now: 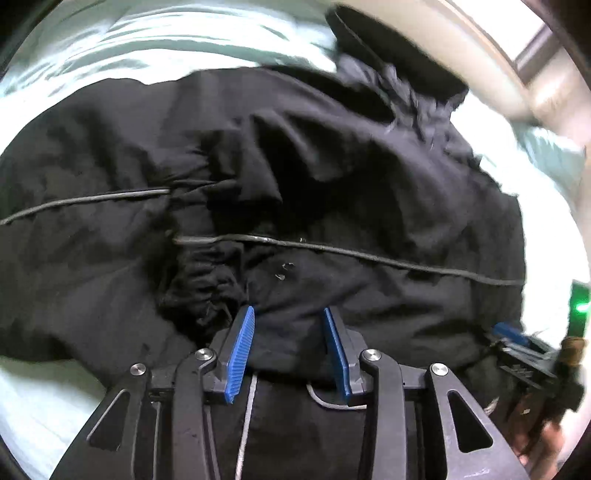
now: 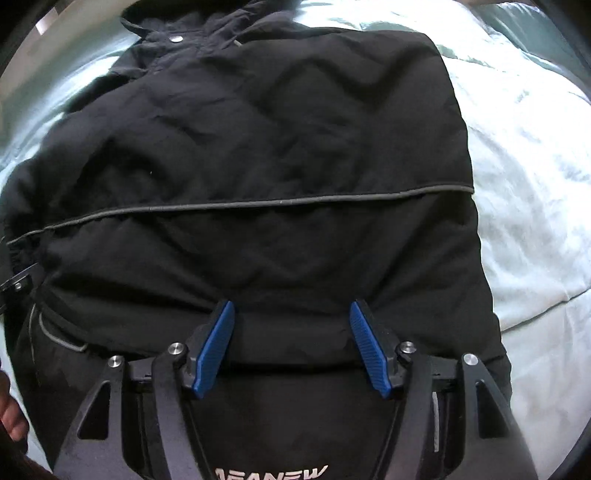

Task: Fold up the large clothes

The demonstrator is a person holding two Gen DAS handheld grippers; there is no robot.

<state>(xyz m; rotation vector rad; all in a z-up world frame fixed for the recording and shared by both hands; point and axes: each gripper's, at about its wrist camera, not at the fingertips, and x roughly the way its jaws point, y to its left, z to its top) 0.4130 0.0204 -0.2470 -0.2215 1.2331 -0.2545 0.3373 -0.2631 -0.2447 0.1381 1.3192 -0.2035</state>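
A black padded jacket with thin grey piping lies folded on a bed and fills both views. Its hood and collar are at the far end. In the left wrist view my left gripper points steeply down, with the near folded edge of the jacket packed between its blue pads. An elastic cuff bunches just left of it. My right gripper holds the same near fold, which bulges and creases between its widely spaced pads. The right gripper also shows at the right edge of the left wrist view.
Pale green-white bedding surrounds the jacket on the right and far side. A beige wall or headboard runs along the upper right. A person's hand shows at the lower left edge.
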